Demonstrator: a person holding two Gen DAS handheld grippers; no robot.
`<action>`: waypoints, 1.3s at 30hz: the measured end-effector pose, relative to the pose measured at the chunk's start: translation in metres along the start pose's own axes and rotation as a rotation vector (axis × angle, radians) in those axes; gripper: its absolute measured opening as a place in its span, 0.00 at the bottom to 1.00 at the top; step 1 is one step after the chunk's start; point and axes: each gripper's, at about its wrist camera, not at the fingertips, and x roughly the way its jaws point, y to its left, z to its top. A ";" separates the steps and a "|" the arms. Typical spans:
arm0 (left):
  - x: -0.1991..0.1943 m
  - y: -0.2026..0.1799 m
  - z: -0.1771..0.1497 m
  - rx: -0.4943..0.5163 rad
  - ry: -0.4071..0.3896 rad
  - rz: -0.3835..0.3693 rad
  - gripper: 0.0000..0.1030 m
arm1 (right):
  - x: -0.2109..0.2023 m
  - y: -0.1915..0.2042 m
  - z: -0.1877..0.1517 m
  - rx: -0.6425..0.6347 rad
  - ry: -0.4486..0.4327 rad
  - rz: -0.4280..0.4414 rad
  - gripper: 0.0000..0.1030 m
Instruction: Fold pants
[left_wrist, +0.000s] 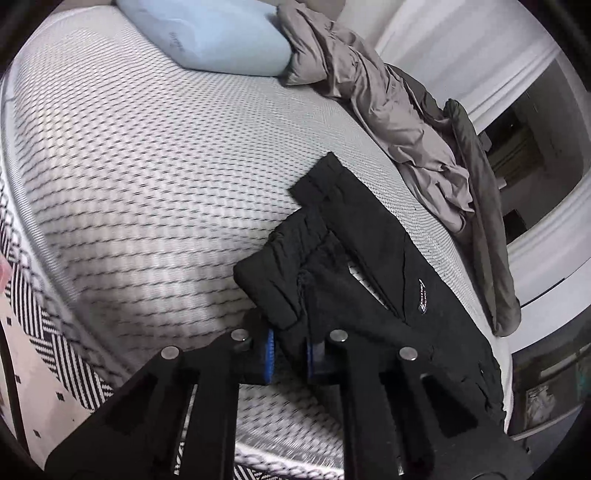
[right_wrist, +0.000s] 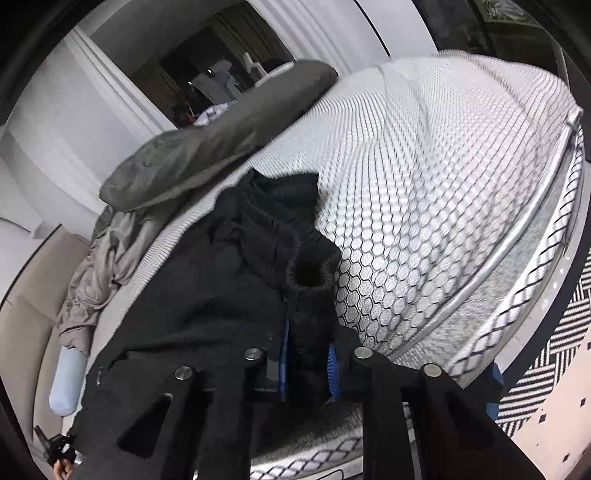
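Black pants (left_wrist: 373, 266) lie on a white quilted mattress (left_wrist: 140, 177), partly folded, with a small white logo on them. My left gripper (left_wrist: 290, 354) is shut on a near corner of the pants, blue pads pressing the cloth. In the right wrist view the pants (right_wrist: 207, 288) spread left of centre on the mattress (right_wrist: 443, 177). My right gripper (right_wrist: 307, 363) is shut on a bunched, ribbed edge of the pants that rises between its blue pads.
A light blue pillow (left_wrist: 218, 33) lies at the far end. A crumpled taupe sheet (left_wrist: 376, 107) and a dark olive blanket (left_wrist: 484, 236) run along the mattress's right side; the blanket (right_wrist: 221, 144) shows in the right view. A black-and-white patterned rug (right_wrist: 546, 362) covers the floor.
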 end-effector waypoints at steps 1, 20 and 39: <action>-0.003 0.004 -0.001 0.003 0.001 0.005 0.08 | -0.011 -0.001 -0.001 0.013 -0.009 0.021 0.13; 0.078 -0.121 0.147 0.061 -0.031 0.065 0.16 | 0.028 0.133 0.137 -0.058 -0.191 0.010 0.15; 0.096 -0.112 0.080 0.182 0.098 0.114 0.70 | 0.065 0.120 0.046 -0.093 -0.066 0.019 0.88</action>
